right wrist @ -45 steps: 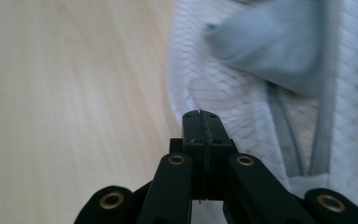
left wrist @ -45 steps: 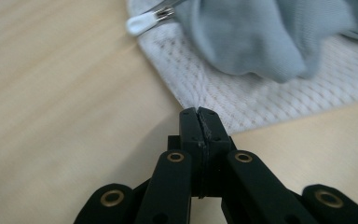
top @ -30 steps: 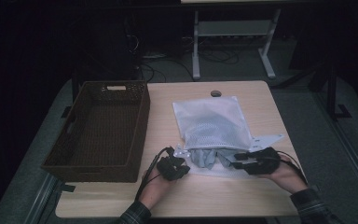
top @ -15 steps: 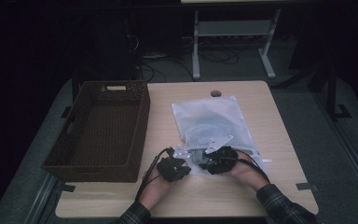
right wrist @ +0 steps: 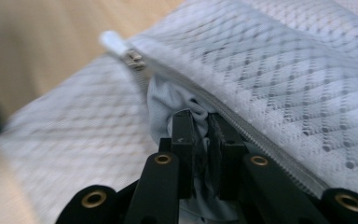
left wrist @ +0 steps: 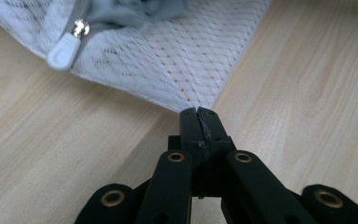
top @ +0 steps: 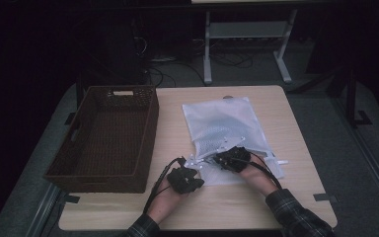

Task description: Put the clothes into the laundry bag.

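A white mesh laundry bag (top: 222, 121) lies flat on the wooden table (top: 177, 133), its zipped edge toward me. My left gripper (top: 195, 173) (left wrist: 198, 112) is shut on the bag's near corner (left wrist: 177, 84), beside the white zipper pull (left wrist: 63, 51). My right gripper (top: 219, 160) (right wrist: 200, 119) sits at the bag's open zipper (right wrist: 133, 58). Its jaws have just been closing, and a fold of grey cloth (right wrist: 168, 100) from inside the bag is pinched between them. More of that grey cloth (left wrist: 140, 9) shows in the opening.
A dark brown wicker basket (top: 150, 133) stands on the left half of the table, close to the bag. Bare wood runs along the front edge (top: 217, 207) and to the right of the bag. Desk legs and cables stand beyond the far edge.
My right hand has moved left from the bag's near right corner to the zipper opening, and its jaws have closed on the grey cloth. The left gripper has stayed put.
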`<state>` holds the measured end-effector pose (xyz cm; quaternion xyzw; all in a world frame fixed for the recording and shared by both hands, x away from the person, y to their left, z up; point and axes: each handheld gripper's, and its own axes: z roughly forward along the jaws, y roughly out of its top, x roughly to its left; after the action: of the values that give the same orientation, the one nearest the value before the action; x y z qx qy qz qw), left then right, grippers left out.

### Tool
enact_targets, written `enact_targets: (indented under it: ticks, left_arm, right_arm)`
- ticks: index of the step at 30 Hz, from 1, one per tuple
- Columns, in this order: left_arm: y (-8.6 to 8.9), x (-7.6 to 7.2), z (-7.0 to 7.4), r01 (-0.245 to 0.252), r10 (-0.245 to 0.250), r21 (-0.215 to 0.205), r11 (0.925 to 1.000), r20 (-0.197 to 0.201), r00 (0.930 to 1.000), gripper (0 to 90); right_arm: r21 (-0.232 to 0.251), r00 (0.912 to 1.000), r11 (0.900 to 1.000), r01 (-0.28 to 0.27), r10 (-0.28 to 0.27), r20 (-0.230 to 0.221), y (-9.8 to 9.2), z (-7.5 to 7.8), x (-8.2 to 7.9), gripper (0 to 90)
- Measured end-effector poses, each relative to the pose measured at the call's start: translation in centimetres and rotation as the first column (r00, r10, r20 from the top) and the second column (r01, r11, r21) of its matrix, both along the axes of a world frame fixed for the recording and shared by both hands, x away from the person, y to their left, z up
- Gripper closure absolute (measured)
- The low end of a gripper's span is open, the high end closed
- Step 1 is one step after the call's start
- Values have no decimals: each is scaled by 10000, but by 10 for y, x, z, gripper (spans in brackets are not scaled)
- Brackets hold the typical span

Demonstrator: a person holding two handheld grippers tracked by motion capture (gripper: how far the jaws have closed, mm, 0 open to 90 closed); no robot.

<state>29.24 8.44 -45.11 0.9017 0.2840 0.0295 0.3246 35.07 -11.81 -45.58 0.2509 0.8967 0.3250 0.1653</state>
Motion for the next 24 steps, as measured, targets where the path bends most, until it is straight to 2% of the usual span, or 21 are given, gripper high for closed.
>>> enact_targets:
  ticks: [3,5,6,9,10,12,13,14,15,18,19,24]
  left_arm:
    - [-2,-2,0,202,-205,-130,9997,-244,9995,900]
    - [-5,-4,-1,327,-328,-48,9995,-206,9992,900]
    - [-6,-4,-1,308,-308,-25,9995,-169,9994,900]
    - [-4,-3,0,184,-184,-10,9998,27,9998,900]
    - [-3,-2,0,-23,26,-126,9999,175,9998,900]
    - [-1,1,1,-259,263,-100,9996,360,9990,900]
    - [-2,3,0,-473,471,10,9989,647,9968,825]
    - [-2,5,0,-540,537,22,9985,735,9958,758]
    - [-4,8,0,-642,646,-76,9979,737,9952,735]
    - [-9,15,3,-879,873,-9,9961,1209,9888,605]
    - [-11,18,2,-959,957,-38,9954,1231,9878,574]
    - [-18,36,-7,-1171,1145,189,9929,1042,9879,538]
  right_arm:
    - [-97,9992,9992,383,-382,144,0,-1,11,814]
    - [-132,9964,9968,795,-790,320,-2,-2,21,813]
    - [55,9958,9961,883,-884,238,-4,-3,25,813]
    - [480,9963,9951,859,-855,-107,-9,-4,31,815]
    - [511,9966,9953,820,-812,-171,-10,-4,30,816]
    - [515,9976,9963,689,-682,-154,-10,-3,28,817]
    - [484,9980,9968,629,-624,-135,-9,-2,27,817]
    - [496,9983,9971,571,-565,-124,-8,-2,27,817]
    - [480,9986,9975,514,-509,-125,-8,-2,26,817]
    - [511,9987,9975,479,-470,-187,-9,-2,26,816]
    - [545,9987,9974,478,-467,-217,-9,-2,26,816]
    - [615,9987,9972,432,-414,-304,-10,-3,27,816]
